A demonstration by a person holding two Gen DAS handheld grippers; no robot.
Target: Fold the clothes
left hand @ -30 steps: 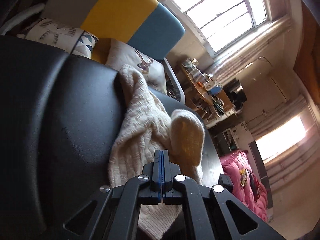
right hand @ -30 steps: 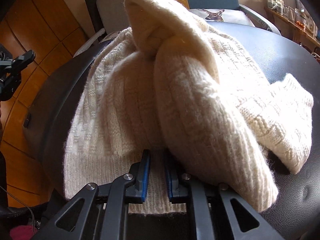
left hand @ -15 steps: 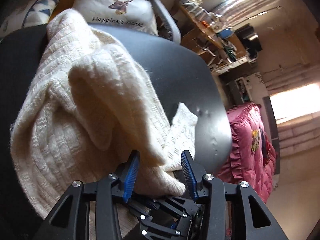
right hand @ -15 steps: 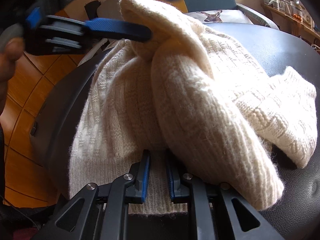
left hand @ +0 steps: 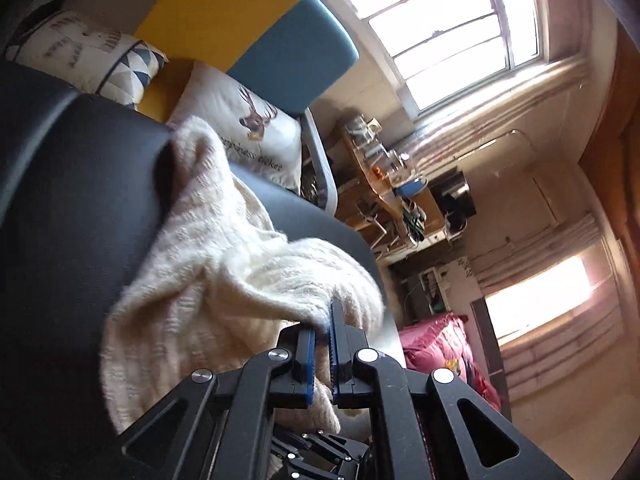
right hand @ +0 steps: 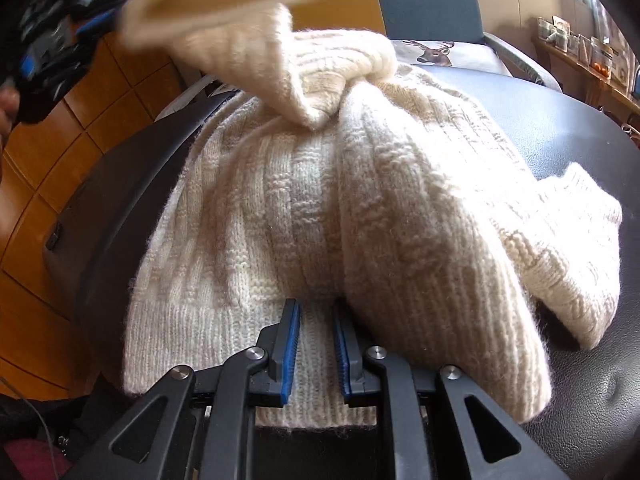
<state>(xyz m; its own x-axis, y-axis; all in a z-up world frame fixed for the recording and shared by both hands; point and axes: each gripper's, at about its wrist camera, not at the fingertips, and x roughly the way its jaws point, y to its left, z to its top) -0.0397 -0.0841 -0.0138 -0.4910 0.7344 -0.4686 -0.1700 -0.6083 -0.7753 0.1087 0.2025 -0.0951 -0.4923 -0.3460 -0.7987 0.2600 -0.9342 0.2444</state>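
My left claw (left hand: 323, 344) is clamped tight on a fold of the cream cable-knit wool sweater (right hand: 360, 216), the blue pads nipped together with a tuft of knit bulging out above them; from my other wrist I can see that claw (right hand: 60, 52) off to the upper left, blurred, with a stretch of sleeve or edge strung up from it over the heap. My right claw (right hand: 316, 354) sits low at the near ribbed hem, jaws only narrowly apart with the ribbing lying between the pads; I cannot tell for sure whether they actually pinch it or just straddle it. The sweater itself lies bunched on the black leather-look padded surface (left hand: 80, 208), its bulk straight ahead of my right claw and running away from it towards the white deer-print cushion (left hand: 244, 128) and the blue-and-yellow chair back (left hand: 256, 28) beyond. A thick rolled sleeve lies down the right side of the pile, its cuff end near my right claw. What matters next, I judge, is that the lifted part hangs to the left of and above the body, so the left hand is the one placed to carry it across the sweater's long axis while the right stays at the hem as an anchor. The knit is soft and stretchy and could drag the whole heap along.
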